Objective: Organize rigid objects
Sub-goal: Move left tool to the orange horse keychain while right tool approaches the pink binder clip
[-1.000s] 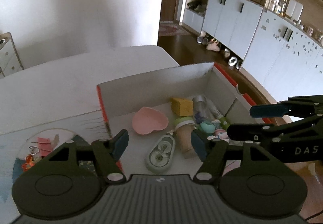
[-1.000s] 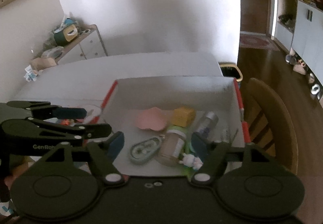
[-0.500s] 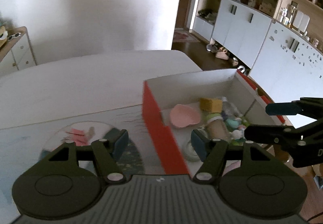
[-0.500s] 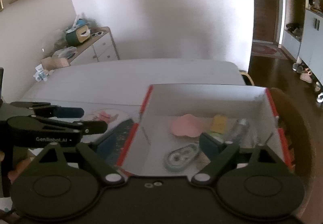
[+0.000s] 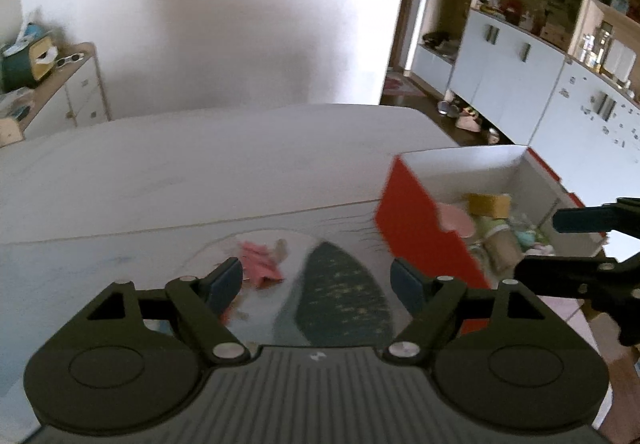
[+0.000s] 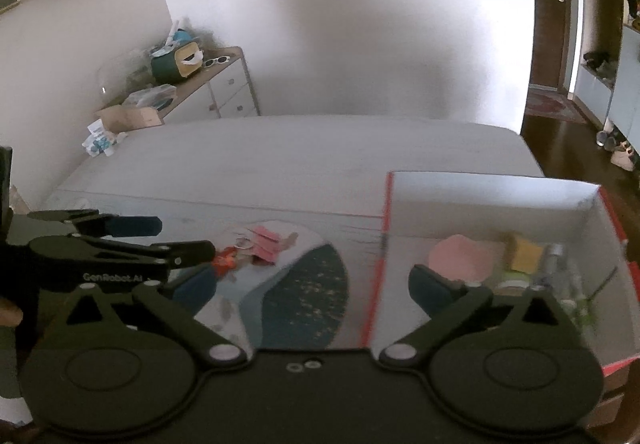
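A white box with red outer sides [image 5: 420,232] [image 6: 480,200] stands on the table at the right. It holds a pink heart dish [image 6: 460,258], a yellow block [image 6: 524,254], a bottle and other small items. On the mat to its left lie pink clips [image 5: 260,260] [image 6: 264,240], a key ring and a small orange thing [image 6: 224,260]. My left gripper [image 5: 316,280] [image 6: 180,238] hangs over these loose items, jaws opening, nothing between them. My right gripper [image 6: 312,286] [image 5: 560,242] hovers over the mat by the box's left wall, jaws opening wide, also empty.
The patterned mat [image 6: 304,284] covers the near part of the pale table [image 5: 200,164]. A low dresser [image 6: 224,92] with a tissue box and clutter stands at the back left. White cabinets [image 5: 520,84] line the right side of the room.
Both grippers have swung left, from above the box's contents to above the mat. The box has shifted to the right in both views. Both pairs of jaws stand wider apart.
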Tool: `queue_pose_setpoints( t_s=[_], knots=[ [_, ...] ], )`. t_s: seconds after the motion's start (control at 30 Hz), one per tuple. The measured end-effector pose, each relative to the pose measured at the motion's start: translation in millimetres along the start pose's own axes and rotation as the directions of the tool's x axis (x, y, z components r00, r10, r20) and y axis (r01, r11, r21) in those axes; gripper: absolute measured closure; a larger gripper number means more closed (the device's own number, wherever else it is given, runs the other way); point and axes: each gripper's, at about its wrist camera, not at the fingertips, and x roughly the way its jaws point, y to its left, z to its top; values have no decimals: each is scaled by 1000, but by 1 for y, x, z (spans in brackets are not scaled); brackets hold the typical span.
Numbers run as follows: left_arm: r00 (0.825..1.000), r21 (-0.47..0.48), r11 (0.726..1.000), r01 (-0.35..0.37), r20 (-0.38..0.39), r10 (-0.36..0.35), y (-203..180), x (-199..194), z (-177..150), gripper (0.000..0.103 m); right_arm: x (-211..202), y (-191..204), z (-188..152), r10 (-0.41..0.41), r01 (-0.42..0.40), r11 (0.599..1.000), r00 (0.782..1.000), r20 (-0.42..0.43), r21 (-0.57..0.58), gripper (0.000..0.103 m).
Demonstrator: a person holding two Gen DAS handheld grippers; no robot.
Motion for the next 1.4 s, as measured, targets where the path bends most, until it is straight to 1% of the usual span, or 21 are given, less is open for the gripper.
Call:
queue_pose_setpoints(
  t_s=[0.2,0.4,0.5,0.63,0.73,0.83,1.1,1.2,1.27,1.4],
  knots=[
    [1000,-38,999,-26,3,26,42,6,-9,22,28,28,5,-8,8,1000,1000,-15,2,1],
    [998,-51,997,-50,20,51,75,16,-19,22,60,39,9,-38,38,999,999,-39,16,1],
    [998,-39,997,-60,15,61,85,24,-24,22,82,45,10,-53,54,998,996,-66,14,1],
    [999,-44,998,-52,8,53,94,38,-32,22,106,51,11,-71,73,997,992,-102,19,1],
    [998,-31,998,-62,2,62,96,49,-36,22,122,54,11,-79,81,997,989,-126,11,1],
    [997,-13,997,-74,-22,74,97,61,-38,22,137,57,12,-88,89,996,986,-142,0,2],
    [998,-17,999,-44,-34,43,101,84,-45,22,172,62,17,-104,102,995,975,-195,-22,11],
    [999,-29,999,-37,-40,36,105,94,-47,22,183,63,18,-109,105,994,972,-210,-30,16],
    [998,-36,999,-34,-47,32,106,98,-47,22,190,63,18,-107,102,994,969,-223,-32,21],
    [998,-43,999,-25,-60,23,105,106,-49,22,201,61,19,-106,104,994,967,-234,-22,26]
  ],
)
